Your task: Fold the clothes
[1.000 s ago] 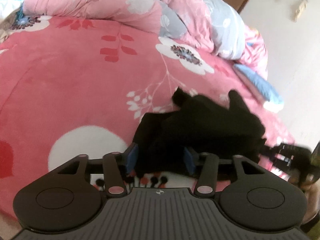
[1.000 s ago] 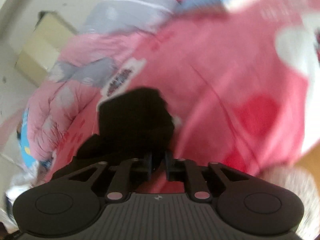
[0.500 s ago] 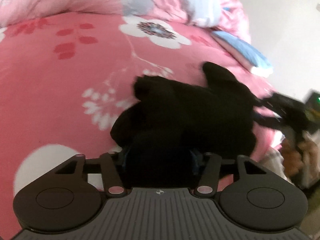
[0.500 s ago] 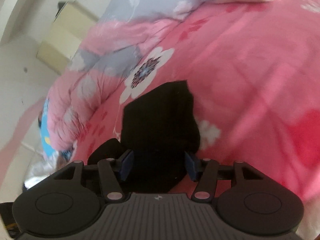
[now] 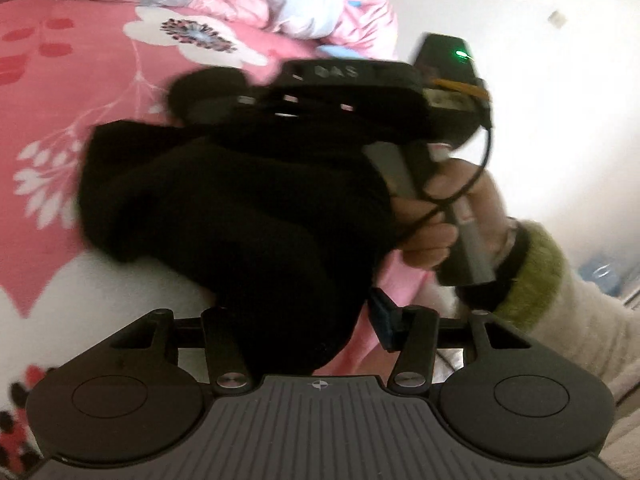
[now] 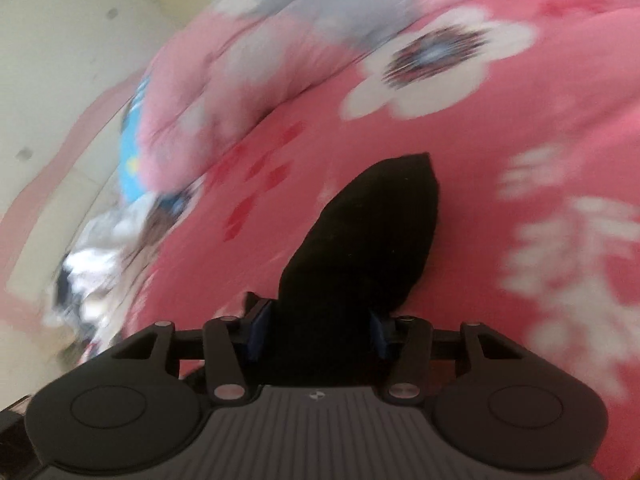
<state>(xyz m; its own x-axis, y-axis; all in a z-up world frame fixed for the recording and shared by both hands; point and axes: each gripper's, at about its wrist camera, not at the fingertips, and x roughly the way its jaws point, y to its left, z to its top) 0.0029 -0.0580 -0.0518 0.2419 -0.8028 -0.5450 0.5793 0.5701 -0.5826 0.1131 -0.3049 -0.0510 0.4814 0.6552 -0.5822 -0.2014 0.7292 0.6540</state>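
- Left gripper (image 5: 316, 322): black garment (image 5: 240, 208) bunched between half-spread jaws; grip cannot be told.
- Right gripper (image 6: 318, 330): jaws just closing, garment between blue pads (image 6: 256, 330); grip cannot be told.
- Garment is heaped on the pink bedspread (image 5: 60, 92).

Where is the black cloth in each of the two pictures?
Left wrist view: the black cloth fills the middle, bunched up, reaching down between the left gripper fingers.
Right wrist view: a narrow pointed part of it runs up the middle from the right gripper.
Shared landmark: the big white flower on the pink bedspread.
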